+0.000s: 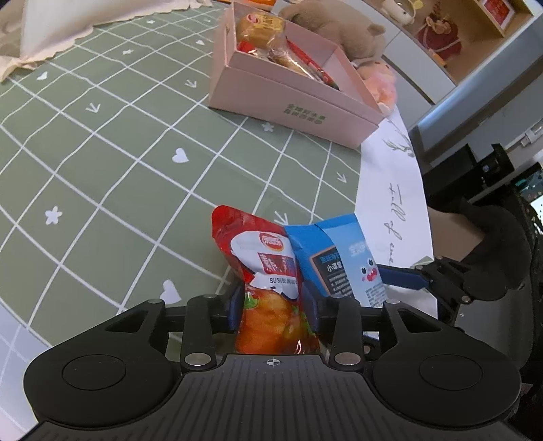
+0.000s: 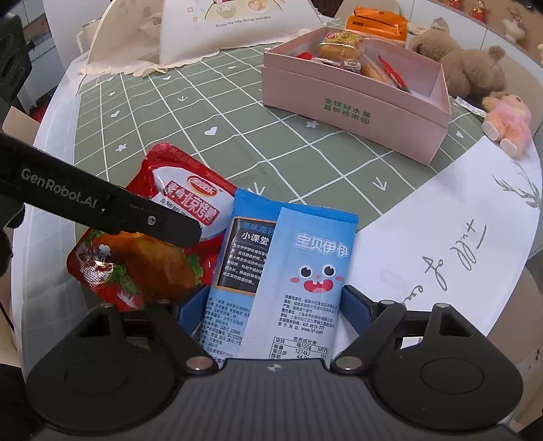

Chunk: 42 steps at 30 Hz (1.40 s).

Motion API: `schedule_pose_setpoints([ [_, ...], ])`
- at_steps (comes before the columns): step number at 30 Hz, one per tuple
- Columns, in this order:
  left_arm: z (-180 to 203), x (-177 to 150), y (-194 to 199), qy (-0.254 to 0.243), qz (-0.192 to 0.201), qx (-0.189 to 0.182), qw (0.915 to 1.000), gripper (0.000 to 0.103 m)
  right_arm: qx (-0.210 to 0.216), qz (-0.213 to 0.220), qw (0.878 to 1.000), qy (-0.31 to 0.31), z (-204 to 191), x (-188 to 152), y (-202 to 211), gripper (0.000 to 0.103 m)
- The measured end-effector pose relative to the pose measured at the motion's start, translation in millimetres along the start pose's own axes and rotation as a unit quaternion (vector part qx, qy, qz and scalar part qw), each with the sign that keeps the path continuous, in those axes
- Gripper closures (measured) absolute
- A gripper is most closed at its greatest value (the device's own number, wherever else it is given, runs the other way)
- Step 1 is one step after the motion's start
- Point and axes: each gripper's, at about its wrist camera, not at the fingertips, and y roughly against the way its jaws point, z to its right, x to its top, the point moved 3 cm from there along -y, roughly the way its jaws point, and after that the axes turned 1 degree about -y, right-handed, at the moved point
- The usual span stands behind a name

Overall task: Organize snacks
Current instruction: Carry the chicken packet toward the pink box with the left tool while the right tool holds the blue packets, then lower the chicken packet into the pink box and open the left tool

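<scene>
My left gripper (image 1: pixel 273 307) is shut on a red snack packet (image 1: pixel 268 271) and holds it above the green checked tablecloth; the packet also shows in the right wrist view (image 2: pixel 163 237). My right gripper (image 2: pixel 268 308) is shut on a blue snack packet (image 2: pixel 288 271), which sits right beside the red one (image 1: pixel 342 257). A pink box (image 1: pixel 292 98) with several snacks in it stands farther back on the table; it also shows in the right wrist view (image 2: pixel 356 101).
A brown teddy bear (image 2: pixel 465 64) and a small pink plush (image 2: pixel 505 118) lie beyond the box. An orange packet (image 2: pixel 376 23) and a white paper stand (image 2: pixel 234 30) are at the back. A white cloth (image 2: pixel 441 237) covers the table's right edge.
</scene>
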Motion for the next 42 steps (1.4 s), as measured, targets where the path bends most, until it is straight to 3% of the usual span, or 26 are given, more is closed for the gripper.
schedule_pose_setpoints([
  [4, 5, 3, -1, 0.013, -0.007, 0.023, 0.9996, 0.064, 0.001, 0.003, 1.0, 0.002, 0, 1, -2, 0.019],
  [10, 28, 4, -7, -0.033, -0.03, 0.086, 0.9953, 0.059, 0.0, -0.001, 1.0, 0.015, 5, 2, 1, 0.019],
  [15, 39, 0, -10, -0.055, -0.031, 0.122, 0.9905, 0.057, -0.033, 0.028, 0.999, -0.012, 35, 13, 23, 0.02],
  [21, 34, -4, -8, -0.027, -0.003, 0.109, 0.9937, 0.061, -0.049, 0.075, 0.993, -0.072, 83, 34, 61, 0.02],
  [28, 35, -2, 14, -0.01, 0.039, 0.082, 0.9958, 0.073, -0.064, 0.093, 0.991, -0.073, 94, 34, 81, 0.02],
  [32, 39, 33, 42, -0.007, 0.091, 0.074, 0.9931, 0.077, -0.062, 0.082, 0.991, -0.08, 98, 29, 79, 0.02],
  [36, 51, 89, 68, -0.007, 0.151, 0.045, 0.9875, 0.077, -0.053, 0.074, 0.992, -0.083, 98, 28, 76, 0.02],
  [39, 62, 139, 82, -0.003, 0.194, -0.003, 0.9811, 0.076, -0.041, 0.072, 0.993, -0.079, 96, 30, 73, 0.02],
  [42, 52, 192, 64, 0.041, 0.231, -0.055, 0.9706, 0.074, -0.038, 0.068, 0.995, -0.067, 93, 38, 66, 0.02],
])
